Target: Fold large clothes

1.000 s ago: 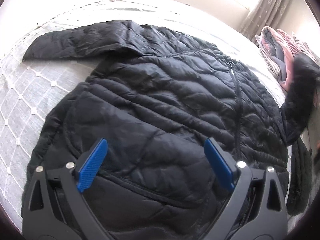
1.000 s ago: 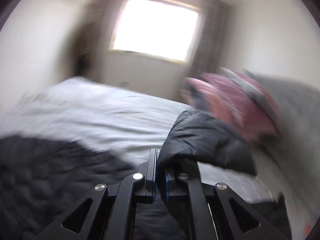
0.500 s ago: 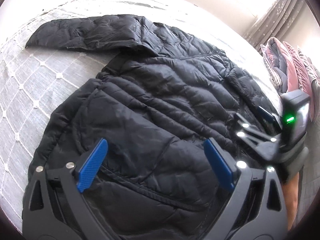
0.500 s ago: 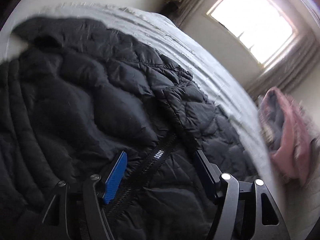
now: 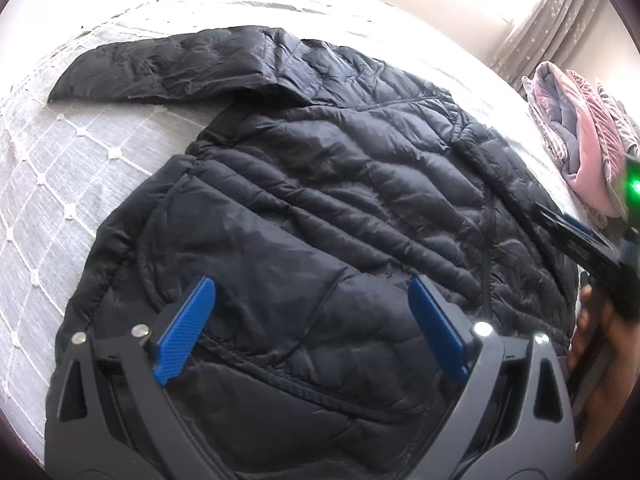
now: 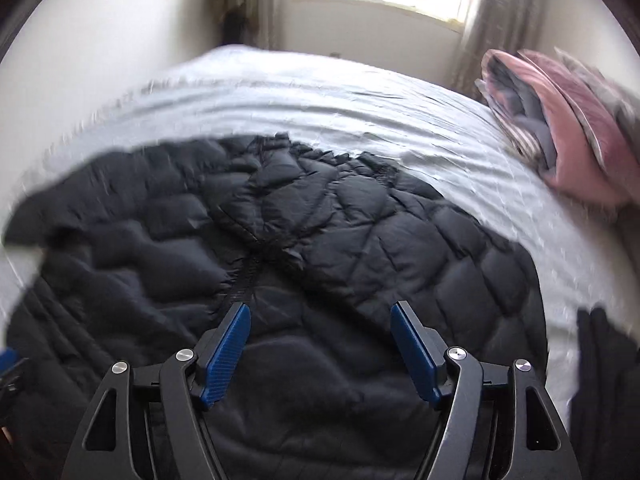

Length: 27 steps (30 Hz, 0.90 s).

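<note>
A black quilted puffer jacket (image 5: 340,208) lies spread front up on the grey bed, one sleeve (image 5: 168,68) stretched out to the far left. The other sleeve (image 6: 360,216) lies folded across its chest. My left gripper (image 5: 312,320) is open and empty just above the jacket's lower hem. My right gripper (image 6: 320,344) is open and empty above the jacket's right side, by the zip; it also shows in the left wrist view (image 5: 584,240).
The grey quilted bedspread (image 5: 60,168) covers the bed. A pile of pink and grey clothes (image 6: 560,128) sits at the far right of the bed. A dark garment (image 6: 604,380) lies at the right edge. A window and curtains stand behind.
My right gripper carried the right sleeve over the jacket, let it go and opened. It has since drawn back towards the hem. My left gripper stayed open over the hem.
</note>
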Motion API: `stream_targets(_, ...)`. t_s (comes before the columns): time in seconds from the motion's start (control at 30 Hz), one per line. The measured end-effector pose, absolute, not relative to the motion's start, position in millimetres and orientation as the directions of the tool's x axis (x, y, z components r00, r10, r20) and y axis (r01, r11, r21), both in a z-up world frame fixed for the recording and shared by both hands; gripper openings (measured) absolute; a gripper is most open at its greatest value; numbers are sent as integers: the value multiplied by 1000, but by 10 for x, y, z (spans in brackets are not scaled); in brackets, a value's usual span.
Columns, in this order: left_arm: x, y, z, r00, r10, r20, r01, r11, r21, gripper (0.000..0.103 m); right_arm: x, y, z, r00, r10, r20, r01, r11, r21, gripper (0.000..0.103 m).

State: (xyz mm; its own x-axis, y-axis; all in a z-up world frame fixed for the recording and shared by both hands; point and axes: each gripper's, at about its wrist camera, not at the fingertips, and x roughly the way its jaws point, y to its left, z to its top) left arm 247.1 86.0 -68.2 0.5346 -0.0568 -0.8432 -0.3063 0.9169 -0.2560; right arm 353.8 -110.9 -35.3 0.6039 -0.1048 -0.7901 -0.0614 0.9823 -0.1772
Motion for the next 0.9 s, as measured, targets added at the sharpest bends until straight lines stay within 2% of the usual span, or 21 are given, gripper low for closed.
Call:
stream_targets(0.13, 2459, 973, -659, 542, -73, -837, -322, 902, -287, 97, 3817, -895, -557, 612, -138, -779, -86, 967, -239, 74)
stream_targets(0.4, 2476, 1134, -660, 538, -102, -837, -353, 875, -333, 97, 4090, -711, -1011, 576, -128, -807, -137, 959, -249, 73)
stream_targets(0.5, 2481, 1147, -687, 531, -113, -840, -354, 871, -341, 97, 4102, -785, -1160, 519, -72, -852, -183, 964, -193, 56)
stream_targets(0.57, 2484, 1157, -687, 532, -112, -839, -353, 871, -341, 97, 4094, -860, -1126, 501, -31, -865, -180, 974, -139, 23)
stream_targets(0.7, 2488, 1219, -672, 541, -102, -835, -367, 865, -343, 97, 3824, -1010, -838, 514, 92, -853, -159, 987, 10, 22)
stream_targets(0.8, 2482, 1315, -670, 542, -98, -835, -381, 857, -347, 97, 3425, -1069, -581, 542, 110, -833, -120, 991, 53, 23)
stream_targets(0.9, 2479, 1505, -676, 544, -91, -834, -413, 836, -360, 97, 2864, -1171, -320, 558, 223, -799, -58, 971, 230, 27)
